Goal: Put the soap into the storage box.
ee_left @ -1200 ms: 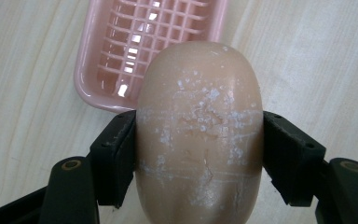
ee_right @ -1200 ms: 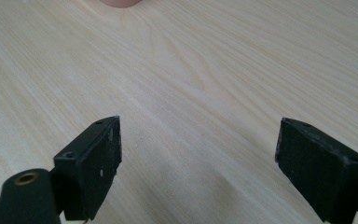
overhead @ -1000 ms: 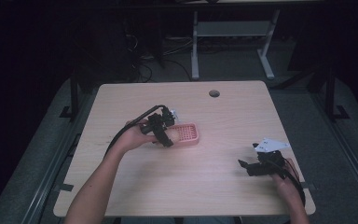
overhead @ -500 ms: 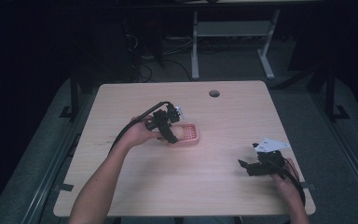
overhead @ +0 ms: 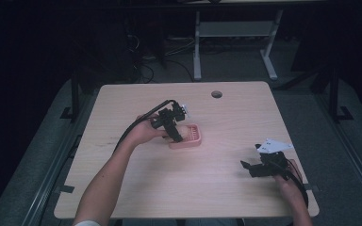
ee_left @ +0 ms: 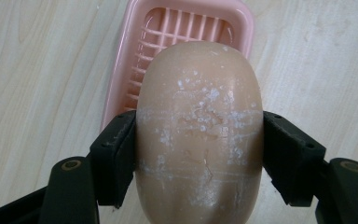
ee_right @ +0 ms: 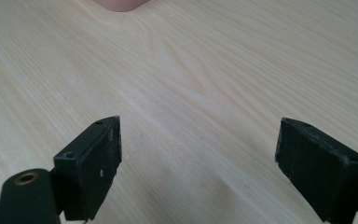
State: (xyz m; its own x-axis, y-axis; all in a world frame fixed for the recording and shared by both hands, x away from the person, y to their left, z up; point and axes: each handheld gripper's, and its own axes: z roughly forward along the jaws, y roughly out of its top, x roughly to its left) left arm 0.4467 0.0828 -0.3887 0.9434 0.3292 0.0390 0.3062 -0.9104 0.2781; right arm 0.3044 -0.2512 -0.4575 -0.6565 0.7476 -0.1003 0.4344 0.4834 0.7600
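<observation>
High view: the pale wooden counter [overhead: 136,188] carries a pink slatted soap dish [overhead: 191,137] near its middle, and the left gripper [overhead: 173,133] sits over the dish's near-left end. The left gripper view shows its fingers [ee_left: 114,156] clamped on the two sides of a tan oval soap bar [ee_left: 199,130], scuffed with white marks, held just above the dish's near rim; the bar hides most of the dish's ribbed floor. Well to the right of the dish, toward the counter's near-right corner, the right gripper [overhead: 249,168] hangs low over bare wood, its fingers [ee_right: 93,158] spread wide and holding nothing. A round cable hole [overhead: 216,94] lies beyond the dish near the far edge. Nothing stands between the dish and the right gripper.
</observation>
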